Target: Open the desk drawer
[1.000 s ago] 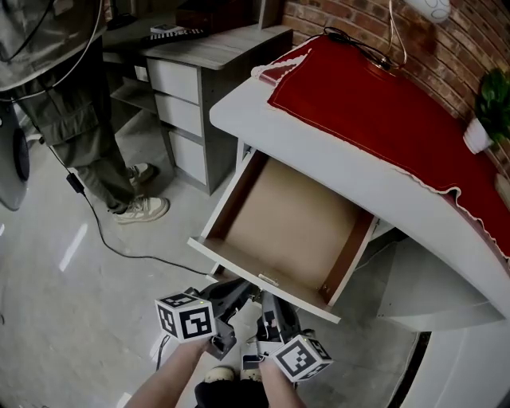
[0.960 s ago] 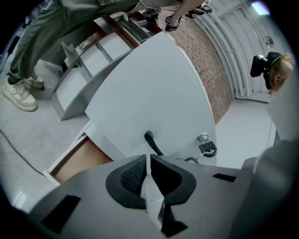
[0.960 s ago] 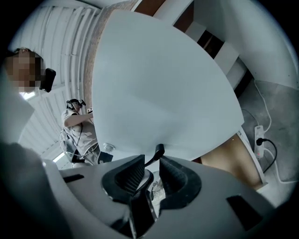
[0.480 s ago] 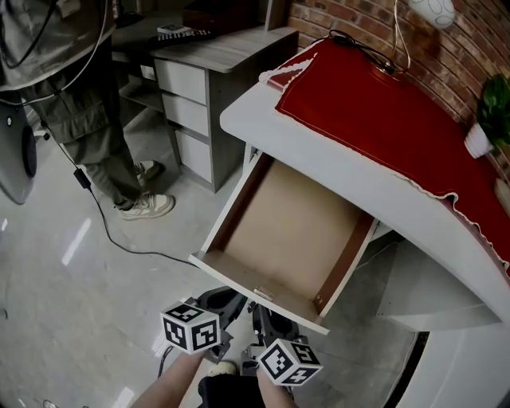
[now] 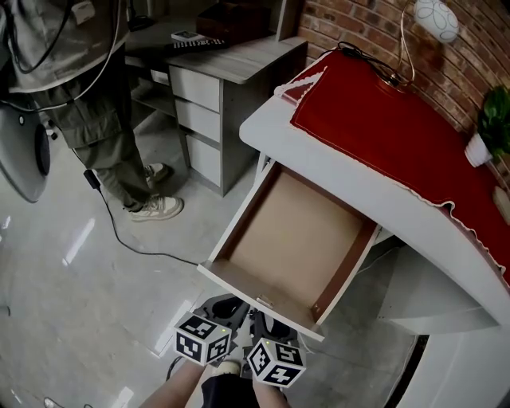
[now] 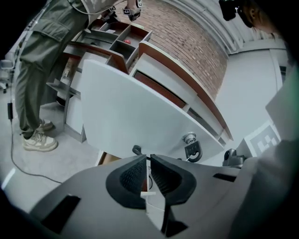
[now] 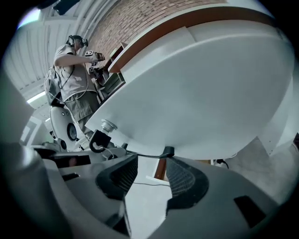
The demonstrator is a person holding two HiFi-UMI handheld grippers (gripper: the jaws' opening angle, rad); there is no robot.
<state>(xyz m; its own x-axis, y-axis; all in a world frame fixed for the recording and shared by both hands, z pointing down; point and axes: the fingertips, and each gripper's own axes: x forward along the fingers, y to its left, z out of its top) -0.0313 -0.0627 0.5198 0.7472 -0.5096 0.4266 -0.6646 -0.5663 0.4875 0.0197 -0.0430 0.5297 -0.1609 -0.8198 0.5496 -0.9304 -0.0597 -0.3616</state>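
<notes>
The drawer (image 5: 291,239) stands pulled well out from under the white desk (image 5: 339,182). Its brown floor is bare, and its white front panel faces me. Both my tools hang low in front of that panel, side by side, with their marker cubes nearly touching in the head view.

My right gripper (image 7: 152,161) has just been opening, and its jaws now stand spread wide with only the grey floor showing between the ribbed pads. The drawer's dark handle (image 7: 167,151) runs along the lower edge of the panel just past the tips of these jaws. Its near end sits just above the right-hand pad, and I cannot tell whether it touches that pad. No part of it lies in the gap.

My left gripper (image 6: 148,163) has its jaws pressed almost together, with only a thin slit between the pads and nothing caught there. From this side the handle's other end shows just above the jaw tips. The lock (image 6: 189,138), with a key and a dark fob hanging from it, sits further right on the panel.

A red cloth (image 5: 382,127) covers the desk top beside the brick wall (image 5: 358,24). Another person (image 5: 88,88) stands off to the left by a grey drawer unit (image 5: 211,103), with a black cable (image 5: 127,239) trailing over the floor near their shoes.
</notes>
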